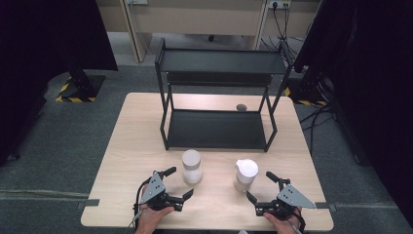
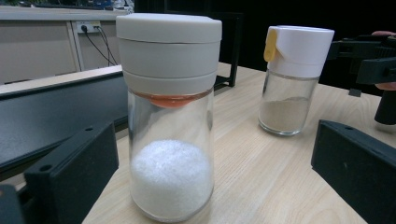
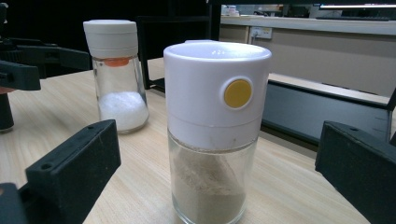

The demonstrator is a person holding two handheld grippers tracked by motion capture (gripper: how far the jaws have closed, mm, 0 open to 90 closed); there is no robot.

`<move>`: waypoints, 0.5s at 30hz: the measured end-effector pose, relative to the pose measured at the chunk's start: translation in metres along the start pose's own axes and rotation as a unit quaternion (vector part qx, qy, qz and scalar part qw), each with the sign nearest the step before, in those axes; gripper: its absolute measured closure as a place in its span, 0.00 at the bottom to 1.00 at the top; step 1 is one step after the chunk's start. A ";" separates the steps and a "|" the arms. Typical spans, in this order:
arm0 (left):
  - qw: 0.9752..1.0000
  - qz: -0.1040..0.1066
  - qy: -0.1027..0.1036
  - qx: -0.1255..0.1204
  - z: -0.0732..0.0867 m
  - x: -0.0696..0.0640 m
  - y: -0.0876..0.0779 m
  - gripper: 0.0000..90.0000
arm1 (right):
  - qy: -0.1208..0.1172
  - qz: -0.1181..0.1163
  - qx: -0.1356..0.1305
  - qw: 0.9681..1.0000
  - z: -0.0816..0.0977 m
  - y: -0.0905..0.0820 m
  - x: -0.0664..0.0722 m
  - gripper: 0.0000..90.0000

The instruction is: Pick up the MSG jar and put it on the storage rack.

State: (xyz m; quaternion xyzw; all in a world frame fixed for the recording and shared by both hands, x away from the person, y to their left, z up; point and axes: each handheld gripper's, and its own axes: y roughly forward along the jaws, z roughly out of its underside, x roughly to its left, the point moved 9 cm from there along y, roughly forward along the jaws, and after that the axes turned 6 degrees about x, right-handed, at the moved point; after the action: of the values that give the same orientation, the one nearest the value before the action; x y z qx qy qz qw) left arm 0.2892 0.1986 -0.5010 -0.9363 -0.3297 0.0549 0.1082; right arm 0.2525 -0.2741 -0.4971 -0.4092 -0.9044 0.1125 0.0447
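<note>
- The left gripper is sitting wide open, its jaws flanking the salt shaker without touching it.
- The right gripper is gaping too, facing the pepper shaker.
- Both shakers are standing upright on the table, just in front of the black shelf rack.

No text, labels, numbers — nothing readable

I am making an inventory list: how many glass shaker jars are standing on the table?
2. The jar with white grains stands front-left, before the left tongs. The jar with tan powder stands front-right, before the right tongs. Both are in front of the black shelf rack.
</note>
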 end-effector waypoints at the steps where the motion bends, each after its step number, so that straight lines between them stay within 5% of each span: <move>1: 1.000 0.000 -0.001 0.000 0.000 0.000 0.000 0.00 | 0.000 0.000 0.000 1.000 0.000 0.000 0.000 0.01; 15: 1.000 0.002 0.002 0.003 -0.001 0.001 0.010 0.01 | 0.005 -0.001 -0.001 1.000 0.001 0.001 0.000 0.01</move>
State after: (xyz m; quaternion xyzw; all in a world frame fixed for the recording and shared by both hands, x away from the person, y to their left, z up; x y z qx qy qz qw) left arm 0.2960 0.1913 -0.5022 -0.9369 -0.3271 0.0543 0.1112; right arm 0.2532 -0.2741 -0.4983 -0.4090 -0.9046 0.1099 0.0490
